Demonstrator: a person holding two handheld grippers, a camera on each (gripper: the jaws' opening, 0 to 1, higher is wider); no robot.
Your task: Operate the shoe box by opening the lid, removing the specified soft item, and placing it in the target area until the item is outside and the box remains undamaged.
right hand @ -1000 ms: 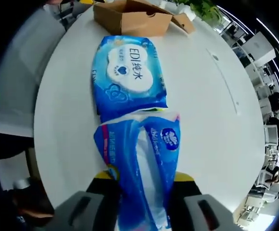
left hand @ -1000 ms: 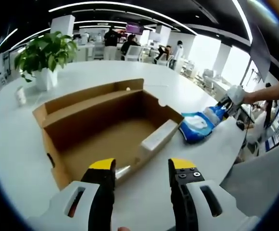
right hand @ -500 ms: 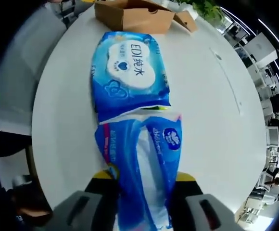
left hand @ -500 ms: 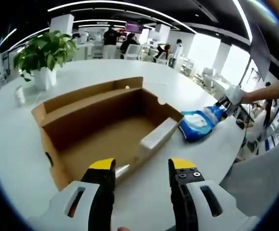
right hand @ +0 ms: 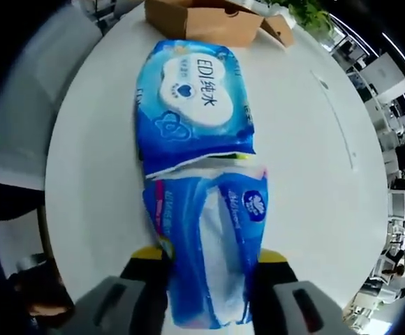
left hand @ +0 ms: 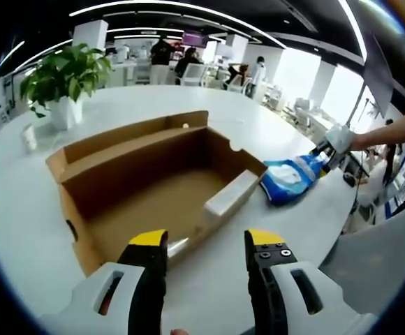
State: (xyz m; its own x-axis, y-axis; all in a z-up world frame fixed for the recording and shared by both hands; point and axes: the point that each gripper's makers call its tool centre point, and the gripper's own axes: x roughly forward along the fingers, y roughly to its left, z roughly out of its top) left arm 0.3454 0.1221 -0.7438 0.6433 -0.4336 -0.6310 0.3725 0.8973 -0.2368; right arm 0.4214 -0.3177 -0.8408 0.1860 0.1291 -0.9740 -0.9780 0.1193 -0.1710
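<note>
The right claw pinches a blue tissue pack; just beyond lies a wipes pack on the white surface, near its edge. The left claw hangs spread before the open shoe box; bare surface lies beyond.

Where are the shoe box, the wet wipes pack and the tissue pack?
shoe box (left hand: 153,202): left gripper view, bare inside floor.
wet wipes pack (right hand: 188,94): right gripper view, white label on its top face.
tissue pack (right hand: 209,244): right gripper view, middle of the wrapper between the tongs.
</note>
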